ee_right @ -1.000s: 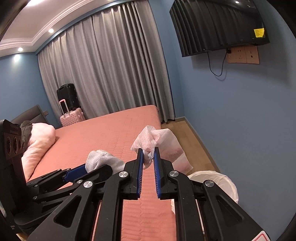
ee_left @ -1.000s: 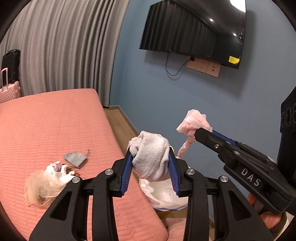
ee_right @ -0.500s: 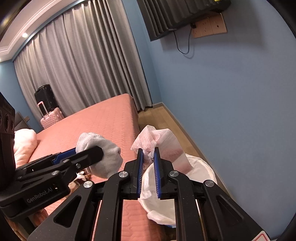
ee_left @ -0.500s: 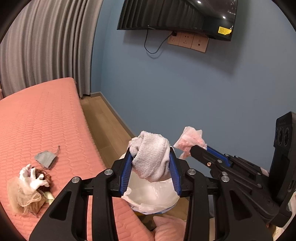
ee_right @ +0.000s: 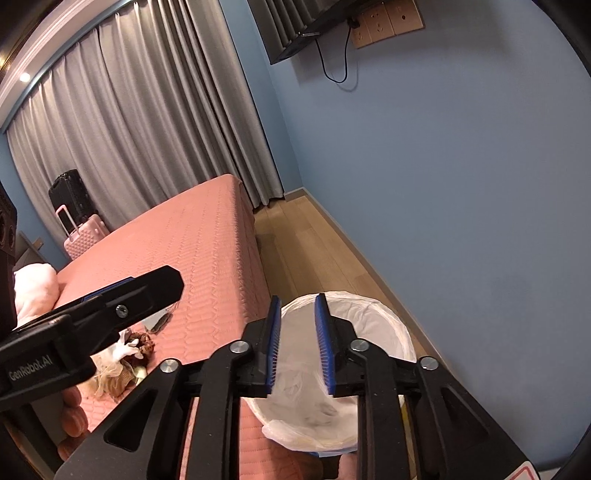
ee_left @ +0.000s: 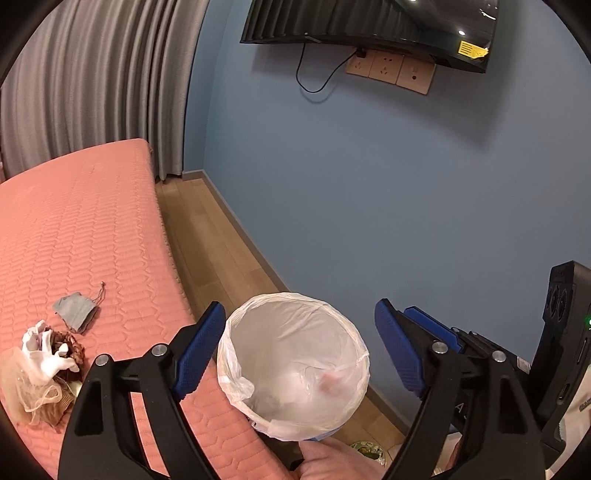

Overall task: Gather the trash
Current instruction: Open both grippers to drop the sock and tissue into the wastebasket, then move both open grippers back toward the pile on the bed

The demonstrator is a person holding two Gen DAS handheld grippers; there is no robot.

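A white-lined trash bin (ee_left: 236,325) stands on the floor beside the bed; it also shows in the right wrist view (ee_right: 402,332). My left gripper (ee_left: 299,350) is wide open and empty above the bin. My right gripper (ee_right: 300,343) is open and empty over the bin too. White and pink trash (ee_left: 325,380) lies blurred inside the bin. On the pink bed (ee_left: 74,229) lie a grey face mask (ee_left: 75,306) and a pile of white tissue, brown scraps and beige netting (ee_left: 40,365).
A blue wall (ee_left: 369,184) with a TV (ee_left: 369,26) and sockets rises behind the bin. A wooden floor strip (ee_left: 207,240) runs between bed and wall. Grey curtains, a black suitcase (ee_right: 68,195) and a pink suitcase (ee_right: 83,236) stand at the far end.
Both grippers opened over the bin. The white sock left my left gripper and the pink tissue left my right gripper; both dropped into the bin.
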